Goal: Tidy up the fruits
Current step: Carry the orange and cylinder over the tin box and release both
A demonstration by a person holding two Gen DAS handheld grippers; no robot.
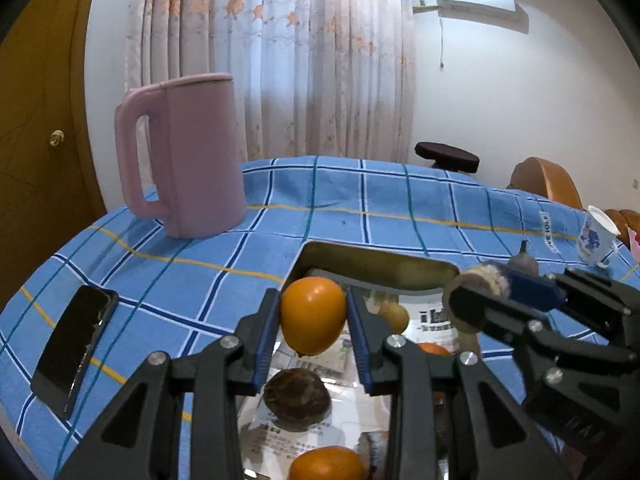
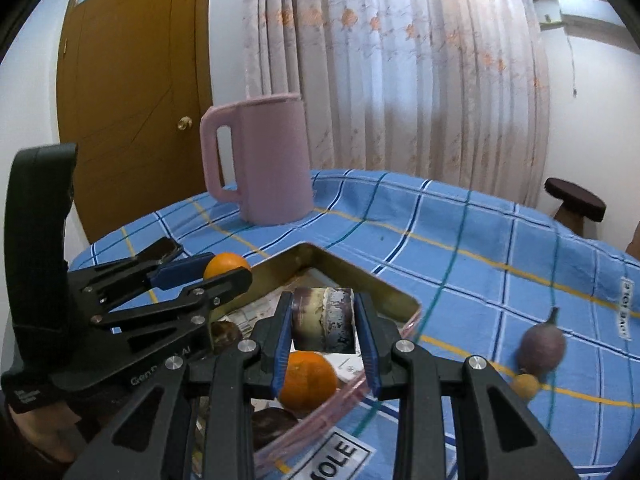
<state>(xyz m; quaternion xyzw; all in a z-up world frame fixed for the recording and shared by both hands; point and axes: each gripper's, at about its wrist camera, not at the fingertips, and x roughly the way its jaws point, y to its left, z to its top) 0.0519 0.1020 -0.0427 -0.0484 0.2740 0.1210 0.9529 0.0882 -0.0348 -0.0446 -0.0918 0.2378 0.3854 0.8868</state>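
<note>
"ole" on tablecloth (image 2: 460, 248) label

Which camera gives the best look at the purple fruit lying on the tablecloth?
The right wrist view. There the purple fruit lies in the open on the blue checked tablecloth, with its whole body and stem showing, though slightly blurred. In the left wrist view only its top peeks over the right hand-held gripper.

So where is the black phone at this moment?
The black phone lies flat on the blue checked tablecloth at the lower left of the left wrist view, near the table's edge, in front of the pink jug and left of the left gripper.
</note>
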